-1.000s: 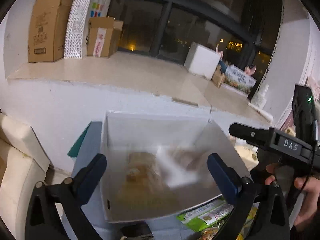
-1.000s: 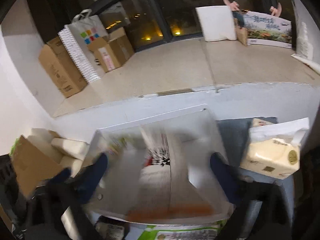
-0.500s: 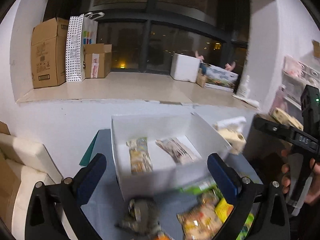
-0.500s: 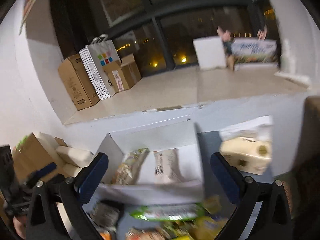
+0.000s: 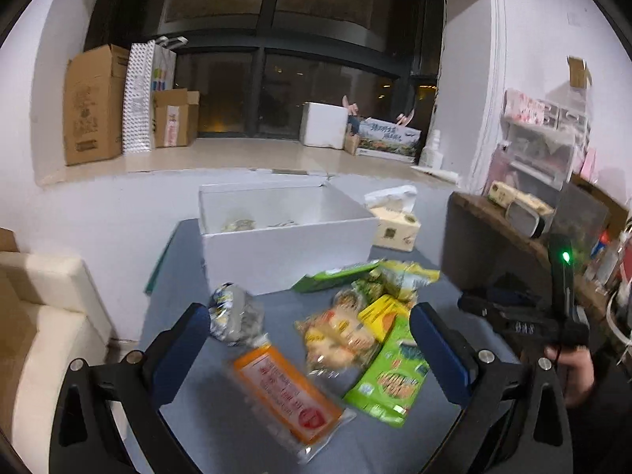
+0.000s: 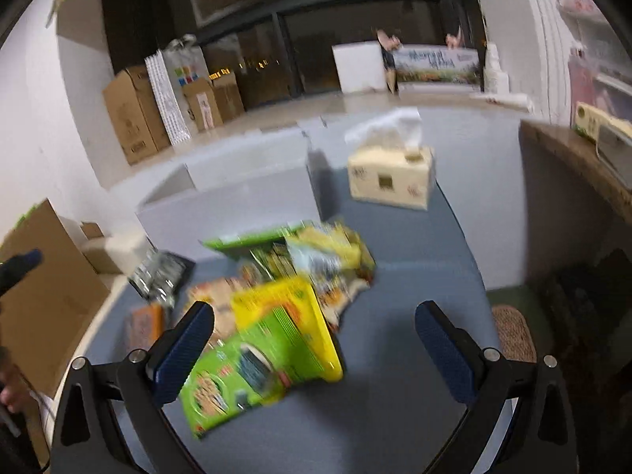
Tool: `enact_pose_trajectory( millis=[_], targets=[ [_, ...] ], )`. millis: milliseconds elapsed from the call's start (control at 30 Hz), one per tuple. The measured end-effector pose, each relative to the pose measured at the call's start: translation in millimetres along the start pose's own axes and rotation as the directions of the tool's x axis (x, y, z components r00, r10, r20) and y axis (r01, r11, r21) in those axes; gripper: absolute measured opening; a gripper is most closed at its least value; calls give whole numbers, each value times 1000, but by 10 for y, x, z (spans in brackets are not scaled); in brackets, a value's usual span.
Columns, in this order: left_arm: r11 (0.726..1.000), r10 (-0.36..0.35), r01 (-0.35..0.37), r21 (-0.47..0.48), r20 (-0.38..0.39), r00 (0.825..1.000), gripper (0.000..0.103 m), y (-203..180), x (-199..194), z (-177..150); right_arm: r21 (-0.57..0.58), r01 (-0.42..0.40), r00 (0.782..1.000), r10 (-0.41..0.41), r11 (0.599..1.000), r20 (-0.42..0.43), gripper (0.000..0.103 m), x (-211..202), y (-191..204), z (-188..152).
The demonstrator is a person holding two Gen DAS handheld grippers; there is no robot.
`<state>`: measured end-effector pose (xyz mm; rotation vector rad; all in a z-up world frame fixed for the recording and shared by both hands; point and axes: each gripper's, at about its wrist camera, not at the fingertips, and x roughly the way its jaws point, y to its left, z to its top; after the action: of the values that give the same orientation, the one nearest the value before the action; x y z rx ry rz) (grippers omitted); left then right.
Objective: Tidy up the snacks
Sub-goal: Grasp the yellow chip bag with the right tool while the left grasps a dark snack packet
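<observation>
A white box (image 5: 284,233) stands at the back of the blue table (image 5: 245,414), with two snack packs partly visible inside. In front of it lie loose snacks: an orange pack (image 5: 286,385), a silver bag (image 5: 235,312), a clear bag of yellow snacks (image 5: 337,339) and a green pack (image 5: 389,379). My left gripper (image 5: 308,351) hangs open above them, holding nothing. In the blurred right wrist view, my right gripper (image 6: 314,349) is open over the green pack (image 6: 245,371) and a yellow pack (image 6: 284,308), with the white box (image 6: 233,193) behind.
A tissue box (image 5: 395,225) (image 6: 391,175) sits right of the white box. A dark wooden cabinet (image 5: 493,252) borders the table's right side, a cream sofa (image 5: 35,316) its left. Cardboard boxes (image 5: 93,106) stand on the window ledge. The person's hand (image 5: 568,367) holds the right gripper.
Both grippers have pulled back and up from over the white box. The loose snacks in front of the box have come into view under them.
</observation>
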<state>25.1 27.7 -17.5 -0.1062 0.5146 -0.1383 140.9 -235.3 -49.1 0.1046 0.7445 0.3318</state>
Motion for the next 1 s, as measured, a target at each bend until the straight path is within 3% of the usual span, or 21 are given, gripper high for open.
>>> enact_pose_trajectory(
  millis=[300,533,600,633,833,1000],
  targets=[
    [999,12,-12,-31,-12,1000,103,91,-136,-131,0,6,999,-6,1000,-51,103,612,2,301],
    [998,40,-41,-46,-23,999,103,185,-114,-157,-6,42,988,-43,999,-147,103,1233,50,476],
    [998,39,-41,-50,-33,999,103,218,-85,-168,-21,57,979,-60,998,-194,94,1384,43,463],
    [998,40,-41,-51,-36,999,103,232,-71,-172,-25,77,975,-80,997,-208,71,1411,35,457],
    [997,62,-66,-45,-91,994,103,337,210,-193,-10,56,988,-57,998,-146,69,1128,-39,443],
    [998,36,-46,-54,-171,985,103,485,777,-122,-11,17,997,-18,1000,-69,69,656,-49,456]
  ],
)
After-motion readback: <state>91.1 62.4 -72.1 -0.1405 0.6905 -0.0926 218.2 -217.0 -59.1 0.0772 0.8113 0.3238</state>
